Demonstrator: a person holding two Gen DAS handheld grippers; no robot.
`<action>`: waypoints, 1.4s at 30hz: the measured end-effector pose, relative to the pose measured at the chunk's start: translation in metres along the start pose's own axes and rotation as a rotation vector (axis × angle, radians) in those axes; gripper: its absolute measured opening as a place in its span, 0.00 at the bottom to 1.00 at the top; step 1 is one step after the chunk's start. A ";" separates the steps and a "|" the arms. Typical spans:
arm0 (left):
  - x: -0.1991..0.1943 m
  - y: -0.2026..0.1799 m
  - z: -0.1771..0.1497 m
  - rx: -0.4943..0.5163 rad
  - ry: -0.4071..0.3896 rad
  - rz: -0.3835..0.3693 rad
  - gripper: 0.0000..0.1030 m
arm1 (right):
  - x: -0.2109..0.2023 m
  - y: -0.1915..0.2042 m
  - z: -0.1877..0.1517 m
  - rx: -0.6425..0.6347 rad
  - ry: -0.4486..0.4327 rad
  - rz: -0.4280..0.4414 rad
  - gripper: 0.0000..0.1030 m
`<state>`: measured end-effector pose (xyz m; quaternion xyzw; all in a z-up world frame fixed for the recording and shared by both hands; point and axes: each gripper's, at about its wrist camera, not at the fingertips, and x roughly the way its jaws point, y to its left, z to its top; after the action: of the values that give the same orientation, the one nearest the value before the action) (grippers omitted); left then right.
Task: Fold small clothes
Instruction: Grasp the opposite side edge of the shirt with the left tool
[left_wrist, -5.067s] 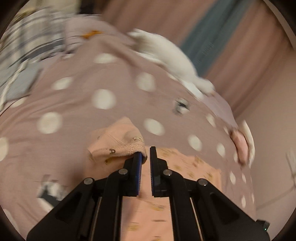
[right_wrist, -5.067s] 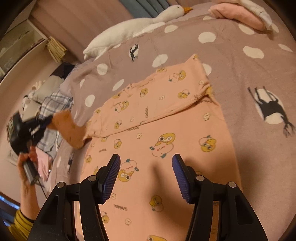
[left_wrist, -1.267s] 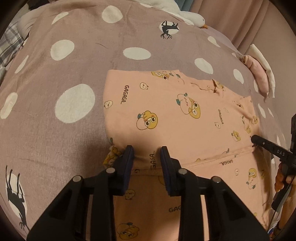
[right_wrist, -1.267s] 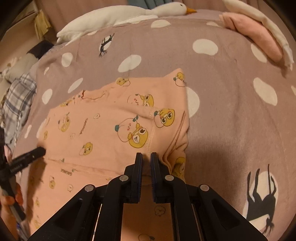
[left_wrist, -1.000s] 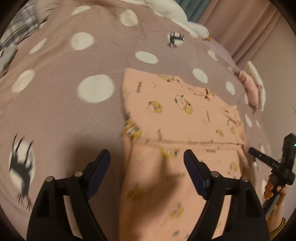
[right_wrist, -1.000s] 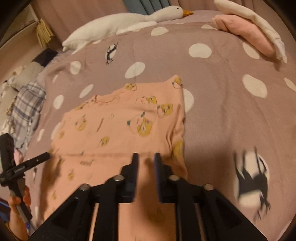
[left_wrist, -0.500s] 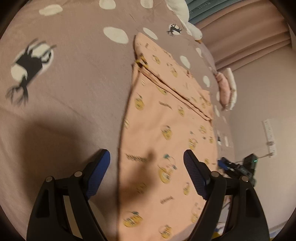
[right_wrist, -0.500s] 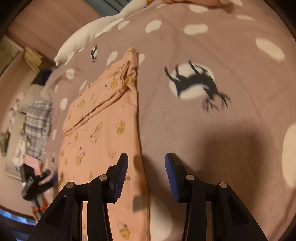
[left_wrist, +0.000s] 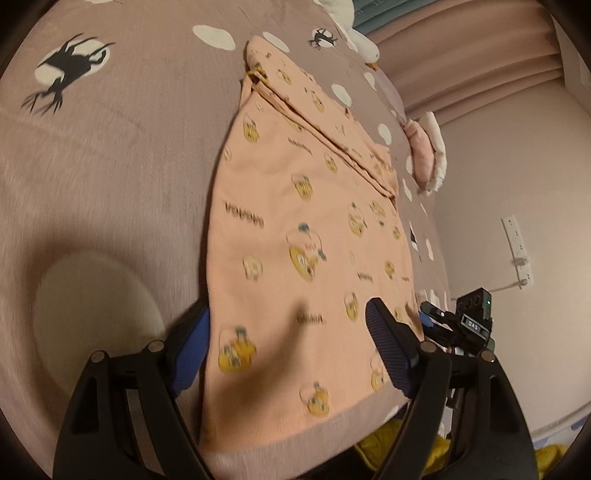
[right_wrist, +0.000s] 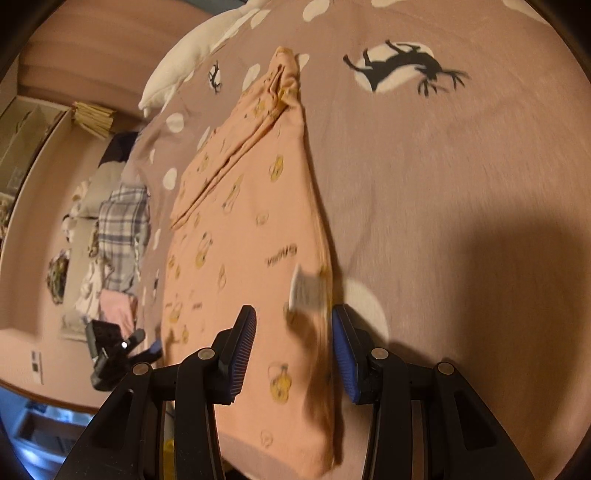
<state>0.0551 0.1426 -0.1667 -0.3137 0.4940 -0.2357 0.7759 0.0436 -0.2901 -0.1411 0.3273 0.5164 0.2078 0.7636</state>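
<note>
My left gripper (left_wrist: 288, 347) hangs over the near left corner of the pyjama top (left_wrist: 303, 229), my right gripper (right_wrist: 293, 349) over its near right edge beside the care label (right_wrist: 304, 291). The top lies flat on the bedspread (left_wrist: 110, 155), far end folded toward me. Behind it lies a goose plush (right_wrist: 184, 70); folded clothes (right_wrist: 118, 229) sit to the left
</note>
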 end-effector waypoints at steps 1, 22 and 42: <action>-0.001 0.000 -0.003 0.000 0.004 -0.008 0.78 | 0.000 0.000 -0.003 0.000 0.005 0.006 0.40; 0.013 -0.010 -0.012 -0.014 0.052 -0.118 0.78 | 0.030 0.017 -0.010 -0.045 0.077 0.090 0.40; 0.007 0.006 -0.025 -0.072 0.042 -0.068 0.32 | 0.028 0.024 -0.036 -0.092 0.079 0.064 0.27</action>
<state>0.0347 0.1356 -0.1828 -0.3530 0.5073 -0.2505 0.7452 0.0217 -0.2448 -0.1515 0.2997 0.5255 0.2681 0.7498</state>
